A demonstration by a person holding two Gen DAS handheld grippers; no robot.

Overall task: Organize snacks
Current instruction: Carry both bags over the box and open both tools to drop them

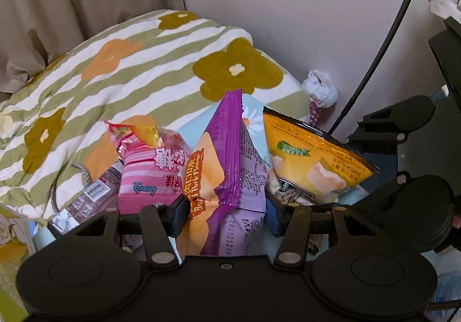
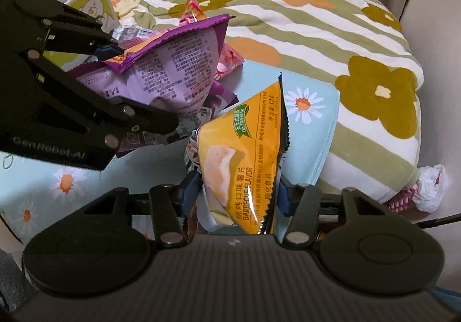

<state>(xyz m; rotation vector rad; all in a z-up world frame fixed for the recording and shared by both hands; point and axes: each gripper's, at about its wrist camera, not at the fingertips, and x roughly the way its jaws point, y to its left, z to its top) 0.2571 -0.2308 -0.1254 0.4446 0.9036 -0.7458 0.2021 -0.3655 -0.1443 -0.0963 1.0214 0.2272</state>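
My left gripper (image 1: 224, 215) is clamped on a purple snack packet (image 1: 227, 166), which stands upright between its blue pads, lifted above the other snacks. Just left of it lies a pink striped packet (image 1: 147, 178). My right gripper (image 2: 236, 195) pinches a yellow barbecue-flavour chip packet (image 2: 245, 160) between its pads, the packet tilted and pointing up away from me. Both packets hang over a pale blue daisy-print cloth (image 2: 311, 108) on the bed, beside a green-striped flowered quilt (image 2: 317, 33).
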